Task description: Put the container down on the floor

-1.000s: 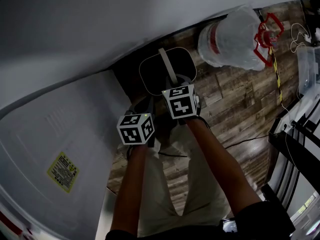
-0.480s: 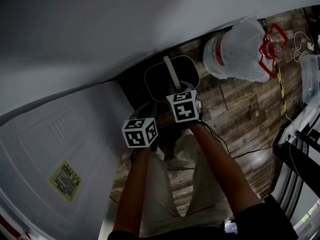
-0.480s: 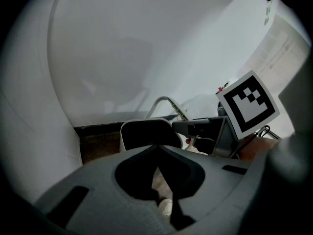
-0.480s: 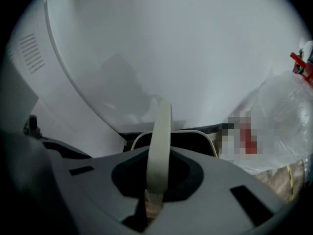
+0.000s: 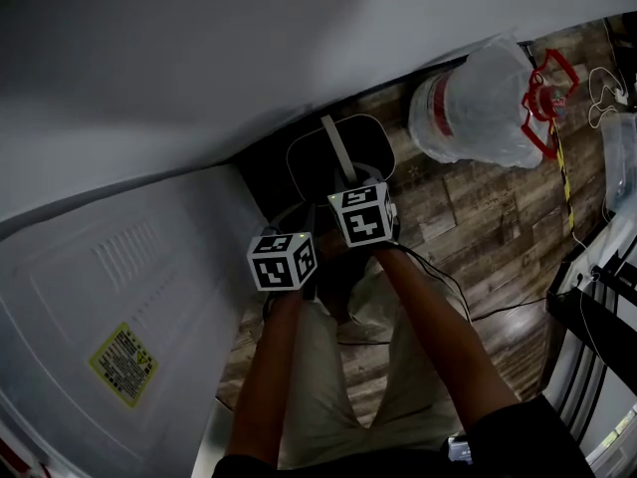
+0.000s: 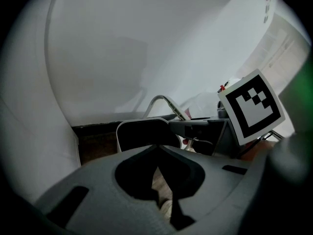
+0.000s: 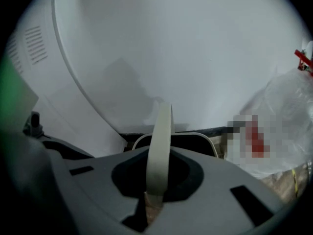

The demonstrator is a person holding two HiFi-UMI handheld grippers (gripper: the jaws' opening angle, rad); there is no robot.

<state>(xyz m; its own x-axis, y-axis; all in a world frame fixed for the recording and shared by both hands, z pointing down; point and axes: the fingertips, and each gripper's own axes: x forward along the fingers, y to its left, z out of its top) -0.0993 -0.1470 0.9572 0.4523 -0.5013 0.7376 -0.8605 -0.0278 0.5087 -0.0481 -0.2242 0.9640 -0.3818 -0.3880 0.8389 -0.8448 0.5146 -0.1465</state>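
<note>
The container (image 5: 311,159) is a dark tub with a pale rim and a cream bail handle (image 5: 336,145), low over the wood floor by the white wall. In the head view my right gripper (image 5: 348,181) is above it, shut on the handle. The right gripper view shows the handle (image 7: 160,146) rising out of the shut jaws, with the tub's rim (image 7: 195,137) beyond. Just left of it and nearer me is my left gripper (image 5: 299,229). In its own view the left gripper (image 6: 157,153) is shut on nothing, with the container (image 6: 142,133) ahead.
A white appliance panel (image 5: 129,267) with a yellow label (image 5: 123,363) fills the left side. A bucket lined with a clear bag (image 5: 478,103) and a red clip (image 5: 545,80) stand to the right on the wood floor (image 5: 468,227). A dark rack (image 5: 597,312) stands at far right.
Both grippers and the container have shifted slightly to the right in the view. The right gripper's hold on the handle is unchanged.
</note>
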